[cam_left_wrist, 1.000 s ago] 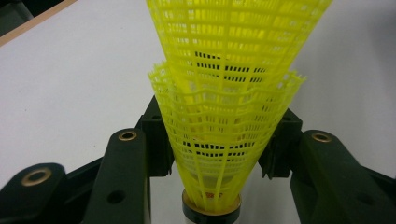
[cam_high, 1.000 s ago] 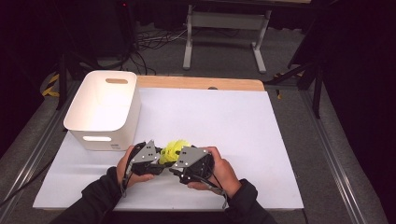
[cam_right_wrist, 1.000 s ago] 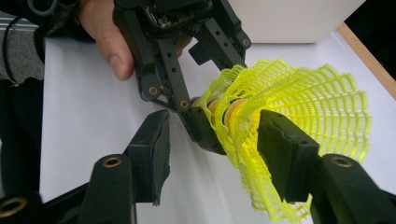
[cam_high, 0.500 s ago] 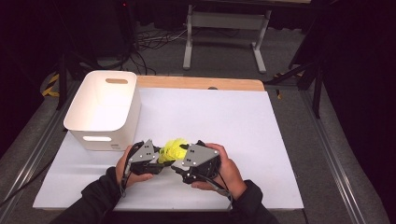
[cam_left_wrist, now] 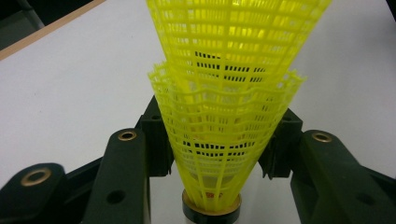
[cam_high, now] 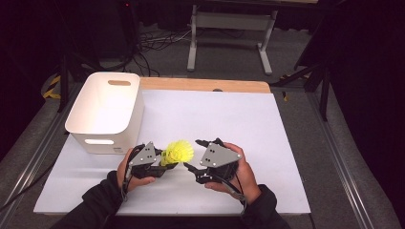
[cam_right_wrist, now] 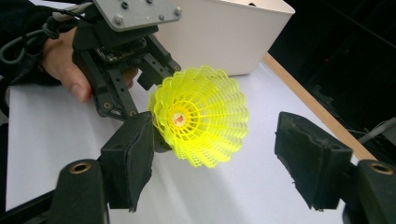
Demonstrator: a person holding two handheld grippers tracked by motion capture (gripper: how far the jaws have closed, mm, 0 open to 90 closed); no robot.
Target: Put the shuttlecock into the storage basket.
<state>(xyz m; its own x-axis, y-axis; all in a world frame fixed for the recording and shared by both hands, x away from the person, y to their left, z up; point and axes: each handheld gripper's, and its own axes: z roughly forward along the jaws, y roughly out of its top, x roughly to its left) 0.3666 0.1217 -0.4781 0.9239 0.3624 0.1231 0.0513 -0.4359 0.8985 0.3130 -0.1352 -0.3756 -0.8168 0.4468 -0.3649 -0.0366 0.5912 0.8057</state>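
A: Pos of the shuttlecocks (cam_high: 177, 152)?

B: Lower centre of the high view, just above the white surface (cam_high: 267, 133). Yellow mesh, two nested: in the left gripper view an inner skirt sits inside an outer one, cork end at bottom centre of frame.

A: Left hand-held gripper (cam_high: 165, 164)?

B: Lower left of centre in the high view, hand wrapped round it. It pinches the shuttlecocks; in its own view both black pads press the skirt from either side, low down near the cork. Skirt widens toward the top of that frame.

A: Right hand-held gripper (cam_high: 196, 155)?

B: Just right of the shuttlecocks in the high view, grey three-cornered plate on top. Jaws spread, have just been opening. In the right gripper view the open mouth of the skirt faces the cam, centre frame. Left pad (cam_right_wrist: 128, 154) sits just beside the skirt edge; contact can't tell. Right pad is well apart, nothing pressed.

A: Other items?

B: White bin (cam_high: 107, 109), upper left of the high view, on the surface, slot handle in its near wall. Near the left hand-held gripper, not touching. Wood strip runs along the surface's far edge.
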